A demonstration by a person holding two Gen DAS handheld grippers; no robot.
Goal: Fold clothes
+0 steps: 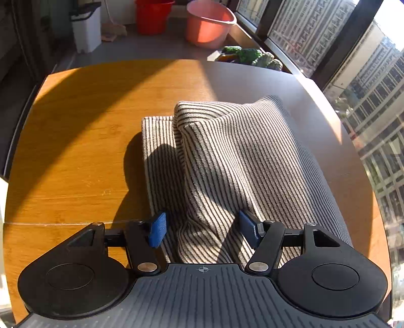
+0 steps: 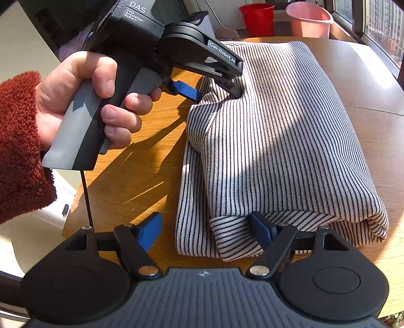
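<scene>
Now we see the striped garment lying folded on the wooden counter, straight ahead of both hand-held grippers. Our left hand-held gripper stands released, its blue pads spread wide to either side of a raised ridge of cloth at the garment's near edge. Our right hand-held gripper is likewise released; one pad rests against the folded corner, the other sits over bare wood to its left. Ahead of the right one, the left hand in a red fleece sleeve grips its handle. Beyond the counter stand a red bucket and a pink basin.
</scene>
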